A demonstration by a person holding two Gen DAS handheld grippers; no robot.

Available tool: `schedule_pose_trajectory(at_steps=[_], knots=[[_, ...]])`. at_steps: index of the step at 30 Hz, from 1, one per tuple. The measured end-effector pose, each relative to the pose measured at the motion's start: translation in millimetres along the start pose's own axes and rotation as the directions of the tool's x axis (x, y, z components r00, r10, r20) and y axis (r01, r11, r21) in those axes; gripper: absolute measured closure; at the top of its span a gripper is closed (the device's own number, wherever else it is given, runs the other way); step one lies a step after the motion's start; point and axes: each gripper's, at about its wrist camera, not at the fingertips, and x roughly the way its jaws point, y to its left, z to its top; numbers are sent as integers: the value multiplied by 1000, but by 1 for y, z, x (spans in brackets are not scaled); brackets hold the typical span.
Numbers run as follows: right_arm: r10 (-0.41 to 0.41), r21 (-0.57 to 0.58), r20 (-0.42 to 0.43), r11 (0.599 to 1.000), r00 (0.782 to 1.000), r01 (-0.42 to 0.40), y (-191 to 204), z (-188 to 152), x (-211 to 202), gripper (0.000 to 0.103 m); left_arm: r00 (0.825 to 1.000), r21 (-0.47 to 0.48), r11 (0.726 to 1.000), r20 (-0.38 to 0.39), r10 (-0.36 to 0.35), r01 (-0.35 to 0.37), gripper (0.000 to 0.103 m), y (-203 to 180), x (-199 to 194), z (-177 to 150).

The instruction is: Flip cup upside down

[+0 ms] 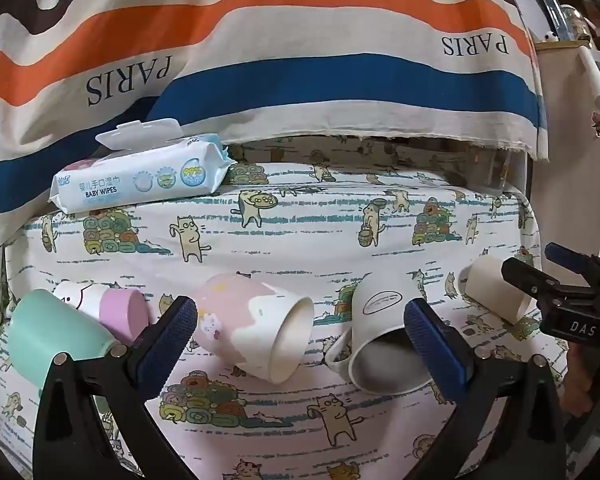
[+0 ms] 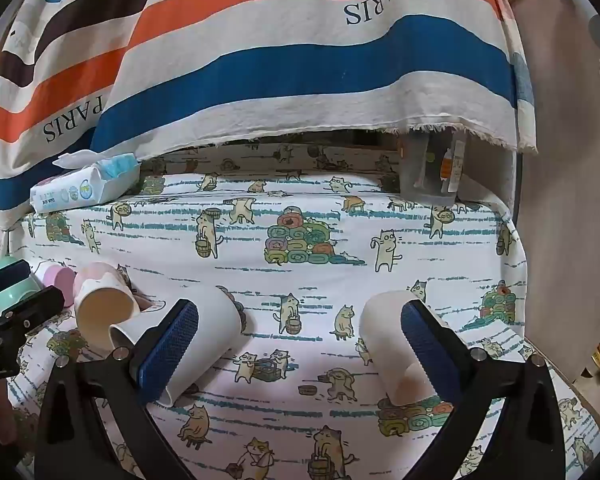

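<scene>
Several cups lie on their sides on the cat-print cloth (image 1: 300, 240). In the left wrist view a pink-and-white cup (image 1: 252, 324) and a white handled mug (image 1: 384, 340) lie between the fingers of my open, empty left gripper (image 1: 300, 336). A mint cup (image 1: 56, 332), a lilac cup (image 1: 120, 312) and a plain white cup (image 1: 496, 292) lie to the sides. My right gripper (image 2: 300, 340) is open and empty, with the white mug (image 2: 204, 340) at its left finger and the plain white cup (image 2: 396, 352) at its right finger. The pink cup (image 2: 100, 304) lies further left.
A pack of baby wipes (image 1: 140, 176) sits at the back left. A striped PARIS cloth (image 1: 300, 60) hangs over the back. A clear container (image 2: 432, 168) stands at the back right. The other gripper shows at the edge of each view, the right one in the left wrist view (image 1: 572, 292).
</scene>
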Motion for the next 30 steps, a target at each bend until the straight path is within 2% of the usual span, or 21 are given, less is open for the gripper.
schedule_pose_trajectory(at_steps=[4,7,30], knots=[[0,0,1,1000,1000,0,0,0,0,1,1000,-16,1000,-7,-10,9,0,8,0,2],[-1,2,3,1000,1000,1,0,0,0,1,1000,-6,1000,-16,15,-15,0,0,0,2],[-2,0,2,1000,1000,2,-2,0,1,1,999,-8,1000,-23,25,-25,0,-1,1,0]])
